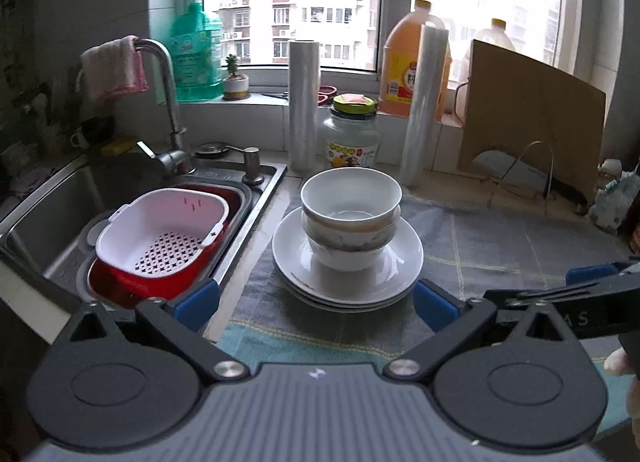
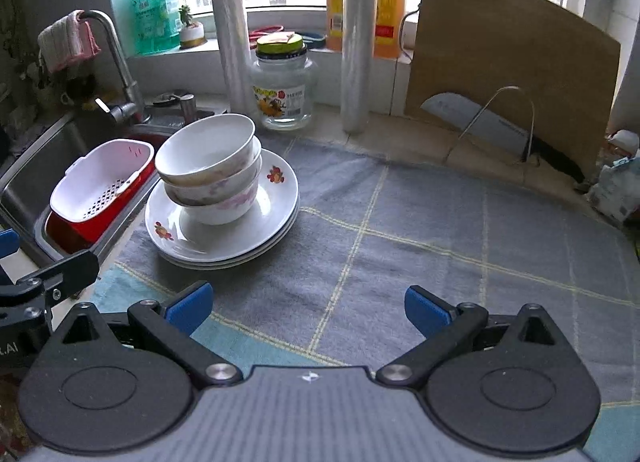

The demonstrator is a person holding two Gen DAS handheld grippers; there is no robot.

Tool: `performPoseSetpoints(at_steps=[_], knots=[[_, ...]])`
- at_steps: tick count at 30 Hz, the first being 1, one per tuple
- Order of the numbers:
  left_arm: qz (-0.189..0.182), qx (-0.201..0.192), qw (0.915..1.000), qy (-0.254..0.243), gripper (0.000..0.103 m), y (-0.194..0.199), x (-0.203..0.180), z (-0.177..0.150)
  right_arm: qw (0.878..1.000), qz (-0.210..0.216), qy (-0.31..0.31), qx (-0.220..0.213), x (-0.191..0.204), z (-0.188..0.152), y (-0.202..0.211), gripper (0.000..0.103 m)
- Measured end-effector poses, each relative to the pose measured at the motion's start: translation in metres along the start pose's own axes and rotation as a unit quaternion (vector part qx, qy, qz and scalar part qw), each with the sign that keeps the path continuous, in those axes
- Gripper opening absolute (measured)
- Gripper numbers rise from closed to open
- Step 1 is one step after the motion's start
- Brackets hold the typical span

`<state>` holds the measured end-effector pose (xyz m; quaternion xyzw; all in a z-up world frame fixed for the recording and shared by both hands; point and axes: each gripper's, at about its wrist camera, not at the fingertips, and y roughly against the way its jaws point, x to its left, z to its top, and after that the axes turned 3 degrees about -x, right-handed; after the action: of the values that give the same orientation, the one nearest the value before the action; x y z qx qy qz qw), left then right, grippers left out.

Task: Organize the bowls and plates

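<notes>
Both claws are spread wide and grasp nothing. Left claw (image 1: pixel 316 304) hangs just before the stack of plates (image 1: pixel 347 286), its blue fingertips (image 1: pixel 198 302) flanking the near rim without touching it. Right claw (image 2: pixel 308 308) hovers over the bare grey checked cloth (image 2: pixel 420 222) on the table, with the plates (image 2: pixel 224 230) well off to its left.

Three nested bowls (image 1: pixel 351 214) stand upright in the middle of the top plate, the uppermost one empty; the bowls (image 2: pixel 212 170) carry a faint pink floral pattern, and the top plate has red flower prints. Plates and bowls sit on the cloth just beside the sink (image 1: pixel 60 198). In the sink, a white perforated colander (image 1: pixel 160 230) rests inside a red basin (image 1: pixel 132 282).

Behind the stack stands a clear glass jar (image 2: pixel 285 90) with a yellow-green lid and a colourful label whose writing is too small to read.
</notes>
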<state>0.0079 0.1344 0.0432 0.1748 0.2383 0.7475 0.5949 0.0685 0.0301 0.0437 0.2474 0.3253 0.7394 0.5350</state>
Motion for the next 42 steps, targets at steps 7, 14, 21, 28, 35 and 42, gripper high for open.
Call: performPoseSetpoints(at_steps=[7,14,21,28,35,42], knots=[[0.007,-0.001,1.0000,0.000,0.102,0.011,-0.003,-0.001,1.000,0.003,0.005,-0.008,0.007,-0.003,0.010,0.103],[0.007,-0.002,1.0000,0.005,0.102,0.016,-0.003,0.002,1.000,0.000,0.003,-0.013,0.007,-0.003,0.015,0.103],[0.007,-0.004,1.0000,0.003,0.102,0.017,-0.004,0.003,1.000,-0.004,0.001,-0.016,0.006,-0.002,0.018,0.103],[0.007,-0.003,1.0000,0.004,0.102,0.016,-0.005,0.004,1.000,-0.009,0.002,-0.016,0.007,-0.001,0.018,0.103],[0.006,-0.001,1.0000,0.004,0.102,0.014,-0.005,0.006,1.000,-0.011,0.002,-0.015,0.006,0.001,0.016,0.103],[0.008,-0.001,1.0000,0.003,0.102,0.013,-0.005,0.007,1.000,-0.013,0.002,-0.014,0.005,0.002,0.015,0.103]])
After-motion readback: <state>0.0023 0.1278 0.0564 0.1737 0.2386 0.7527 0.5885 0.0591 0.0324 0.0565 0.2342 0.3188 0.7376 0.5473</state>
